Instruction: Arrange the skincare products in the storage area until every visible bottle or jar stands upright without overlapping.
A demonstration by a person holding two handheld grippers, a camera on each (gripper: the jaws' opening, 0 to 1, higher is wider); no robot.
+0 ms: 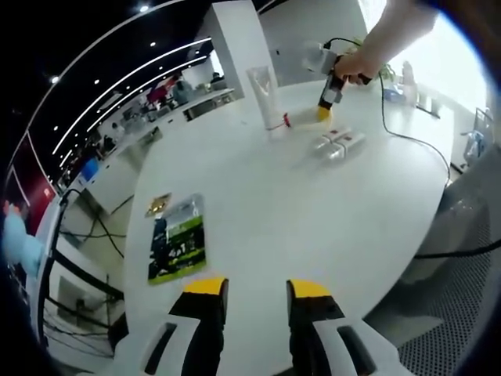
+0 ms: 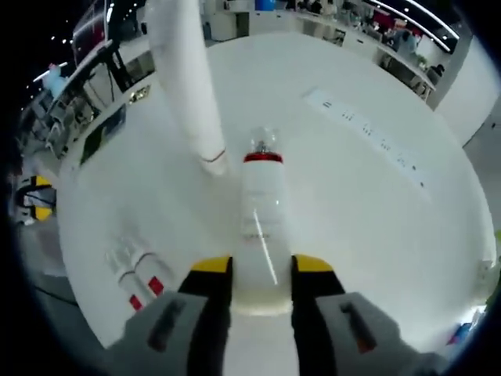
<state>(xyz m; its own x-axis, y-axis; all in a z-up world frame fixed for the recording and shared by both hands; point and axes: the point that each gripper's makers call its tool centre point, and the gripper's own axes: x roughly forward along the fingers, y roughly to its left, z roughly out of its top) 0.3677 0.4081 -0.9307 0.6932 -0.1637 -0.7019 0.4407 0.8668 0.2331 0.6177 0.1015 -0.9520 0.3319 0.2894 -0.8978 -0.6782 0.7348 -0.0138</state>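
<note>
We judged the job well short of finished. Our right gripper [image 2: 262, 270] was pinched on a clear bottle [image 2: 261, 227] with a red band near its cap, the bottle lying along the jaws over the white table [image 2: 376, 235], so it was not yet set down upright. Just beyond it a tall white tube [image 2: 188, 86] stood on its cap end, the one product already upright. Two small tubes [image 2: 137, 274] with red ends lay flat side by side, touching each other, near the table edge; both were left to stand up.

Our left gripper [image 1: 257, 301] hung with its jaws spread and nothing between them, well apart from the products. Its view gave us the wider scene: the right gripper, a hand [image 1: 356, 66] on it, beside the tall white tube, and a green packet [image 1: 177, 239] near the table's near edge
</note>
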